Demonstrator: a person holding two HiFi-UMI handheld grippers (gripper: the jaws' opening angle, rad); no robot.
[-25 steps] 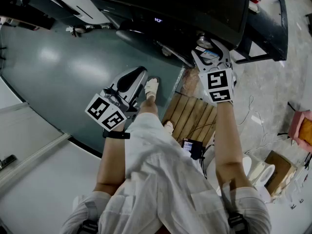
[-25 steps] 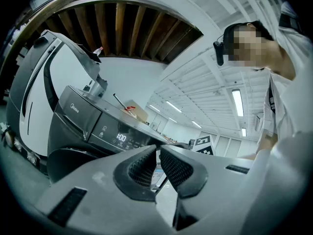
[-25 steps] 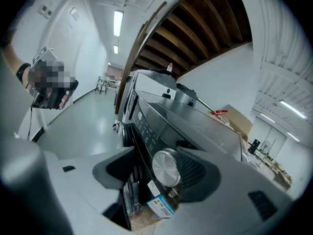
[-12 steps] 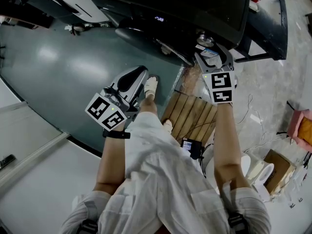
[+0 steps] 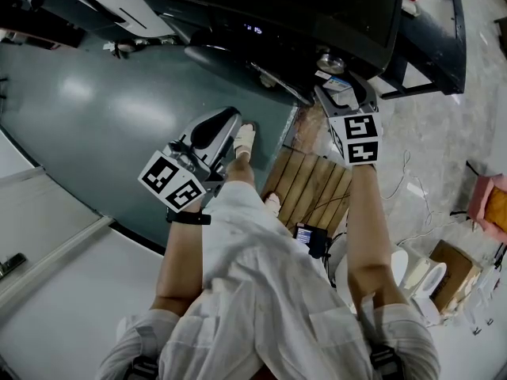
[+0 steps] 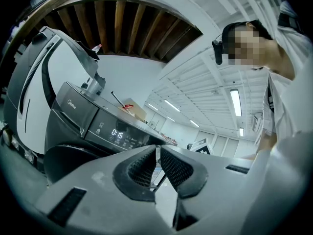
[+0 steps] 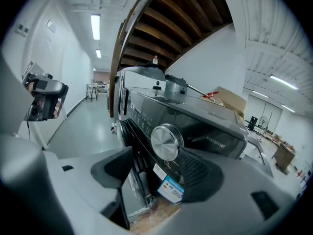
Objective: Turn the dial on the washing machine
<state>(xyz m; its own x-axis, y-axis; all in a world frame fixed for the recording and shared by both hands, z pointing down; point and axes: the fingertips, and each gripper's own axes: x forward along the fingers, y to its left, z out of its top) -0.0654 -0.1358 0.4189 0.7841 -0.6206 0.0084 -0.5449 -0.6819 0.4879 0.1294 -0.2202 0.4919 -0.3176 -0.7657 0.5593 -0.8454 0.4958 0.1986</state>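
Your right gripper (image 7: 156, 156) is spread wide and lined up on the dial (image 7: 167, 142), the silver knob on the front panel of the washing machine (image 7: 215, 131). The knob sits in the gap just past the fingertips, not yet touched, so the pads can close on its rim from either side. Nothing is gripped there (only a sticker (image 7: 171, 188) on the machine's front shows below). Your left gripper (image 6: 157, 152) hangs low at your side, its jaws drawn to a thin slit and holding nothing, out of the way since this looks like a one-handed job. I judge the next move needs a short push forward, then a squeeze before you twist
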